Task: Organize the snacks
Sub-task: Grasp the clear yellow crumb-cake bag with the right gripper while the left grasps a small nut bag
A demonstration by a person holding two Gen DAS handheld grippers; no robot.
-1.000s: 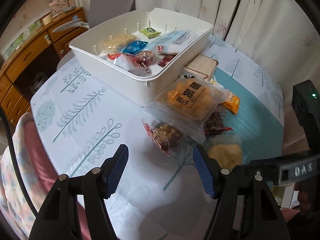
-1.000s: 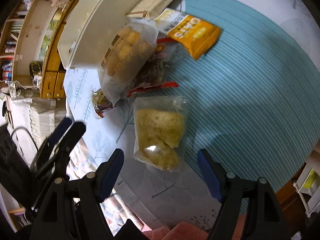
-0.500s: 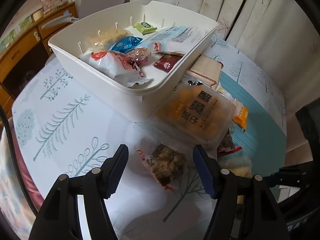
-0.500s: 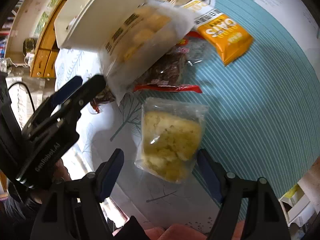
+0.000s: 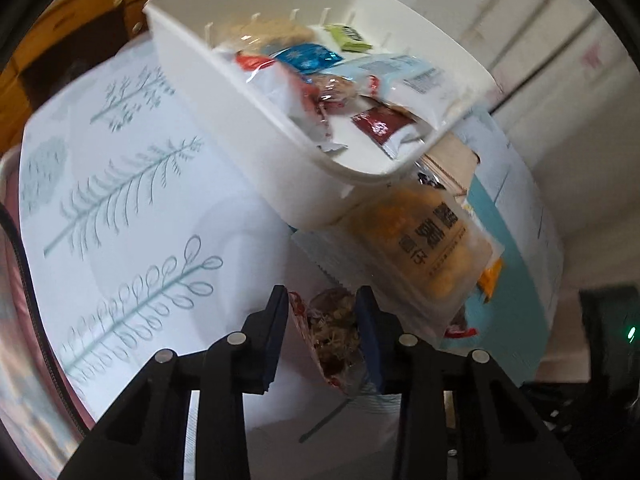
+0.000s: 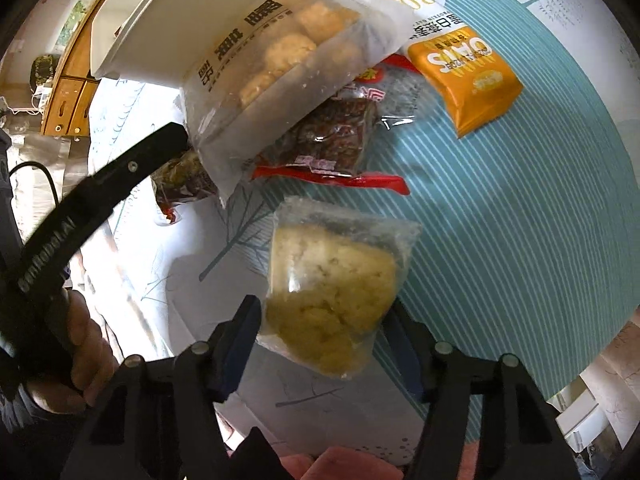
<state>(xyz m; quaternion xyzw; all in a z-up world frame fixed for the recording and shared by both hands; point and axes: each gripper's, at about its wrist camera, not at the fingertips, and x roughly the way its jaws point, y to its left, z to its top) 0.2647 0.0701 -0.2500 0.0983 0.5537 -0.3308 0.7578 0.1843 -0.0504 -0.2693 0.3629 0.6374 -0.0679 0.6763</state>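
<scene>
Snacks in crinkly plastic wrappers lie on a tablecloth [image 5: 120,208] printed with pale trees. Left gripper [image 5: 322,330] pinches one small clear packet of brown, nutty bits [image 5: 334,328] between its blue pads, just beside the near corner of a smooth white plastic bin [image 5: 256,136]. That bin holds perhaps seven packets; blur makes the count unsure. Right gripper [image 6: 320,344] is closing around one clear bag of pale yellow crumbly cake [image 6: 332,292], which sits between its jaws on the cloth. Beyond it lie one large frosted biscuit bag [image 6: 280,60], leaning against the bin, one dark red-edged packet [image 6: 332,140] and one glossy orange oat pack [image 6: 468,76]. A hand [image 6: 86,348] grips the left tool's handle.
</scene>
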